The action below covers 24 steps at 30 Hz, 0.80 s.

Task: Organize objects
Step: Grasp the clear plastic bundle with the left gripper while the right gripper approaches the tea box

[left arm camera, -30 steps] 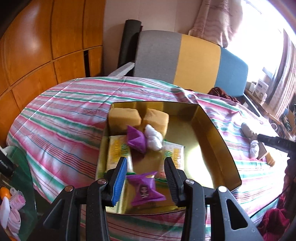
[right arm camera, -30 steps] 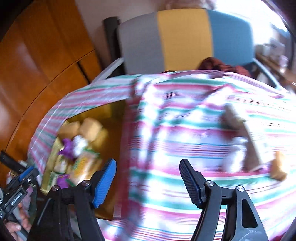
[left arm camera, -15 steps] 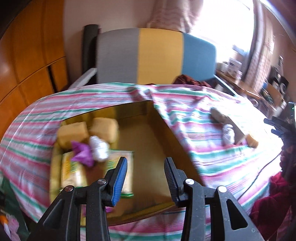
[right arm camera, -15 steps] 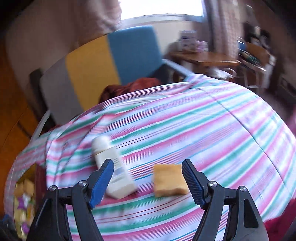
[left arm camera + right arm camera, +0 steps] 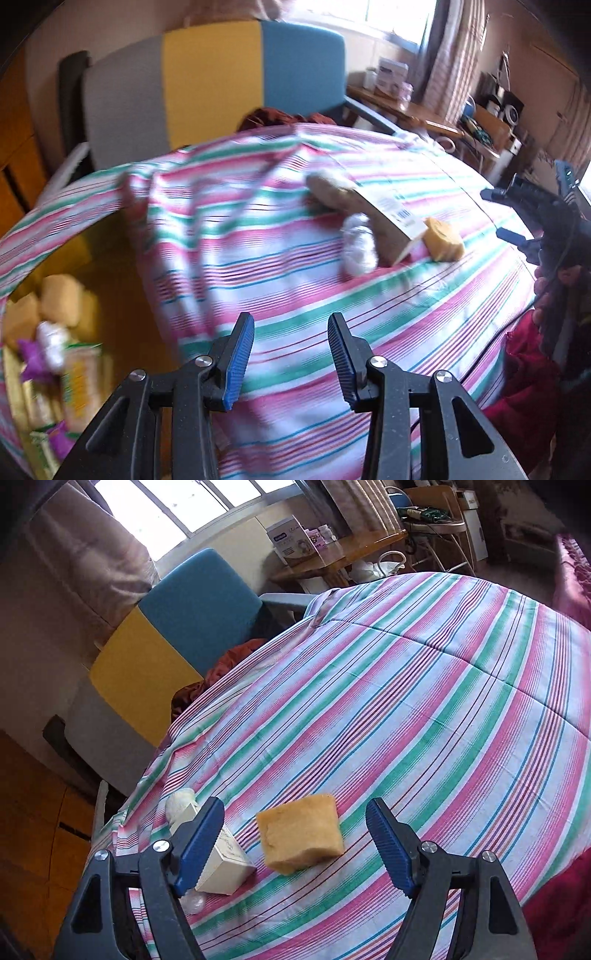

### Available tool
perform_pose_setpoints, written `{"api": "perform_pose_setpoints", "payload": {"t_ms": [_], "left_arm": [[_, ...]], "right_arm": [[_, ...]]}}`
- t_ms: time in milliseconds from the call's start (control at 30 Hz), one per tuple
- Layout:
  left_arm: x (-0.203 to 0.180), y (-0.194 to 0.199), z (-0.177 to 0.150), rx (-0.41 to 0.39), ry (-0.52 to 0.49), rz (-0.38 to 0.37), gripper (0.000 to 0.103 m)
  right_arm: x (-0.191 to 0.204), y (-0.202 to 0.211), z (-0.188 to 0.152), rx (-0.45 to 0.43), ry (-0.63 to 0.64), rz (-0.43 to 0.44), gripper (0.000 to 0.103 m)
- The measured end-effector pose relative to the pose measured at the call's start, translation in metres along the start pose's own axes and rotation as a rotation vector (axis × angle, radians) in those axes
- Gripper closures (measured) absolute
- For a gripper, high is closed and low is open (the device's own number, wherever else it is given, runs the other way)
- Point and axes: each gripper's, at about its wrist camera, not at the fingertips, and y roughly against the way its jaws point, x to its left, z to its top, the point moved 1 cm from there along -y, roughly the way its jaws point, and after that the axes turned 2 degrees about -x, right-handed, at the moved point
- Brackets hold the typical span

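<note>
In the right wrist view a yellow sponge block (image 5: 301,838) lies on the striped cloth between the fingers of my right gripper (image 5: 295,845). Its jaws are opening, and the pads stand clear of the sponge on both sides. A white carton (image 5: 225,864) lies just left of the sponge, partly behind the left finger. My left gripper (image 5: 291,360) hangs open and empty over the cloth. To its left is the golden box (image 5: 110,266) holding sponges (image 5: 59,299) and purple packets (image 5: 31,354). Further right in the left wrist view are the carton (image 5: 388,218), a white wrapped sweet (image 5: 356,245), the sponge (image 5: 443,243) and the right gripper (image 5: 535,206).
A grey, yellow and blue chair (image 5: 207,81) stands behind the table, with dark red cloth (image 5: 229,661) on its seat. A cluttered side table (image 5: 332,557) is at the back right. A hand (image 5: 546,284) holds the right gripper near the table's right edge.
My left gripper swung right, from over the box to over the cloth; the purple packet once between its fingers is gone from them. My right gripper rolled, reached the sponge and widened.
</note>
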Motion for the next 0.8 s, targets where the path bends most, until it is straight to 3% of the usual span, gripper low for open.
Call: {"api": "perform_pose_setpoints", "payload": {"t_ms": [333,800], "left_arm": [[-0.038,-0.070,0.032,0.089,-0.021,-0.086,0.061],[-0.058,-0.135,0.066,0.105,-0.063,-0.121,0.055]], "right_arm": [[0.003,-0.004,-0.004,0.030,-0.005,0.067,0.020],[0.005,-0.013,-0.007,0.073,-0.005,0.095,0.019]]}}
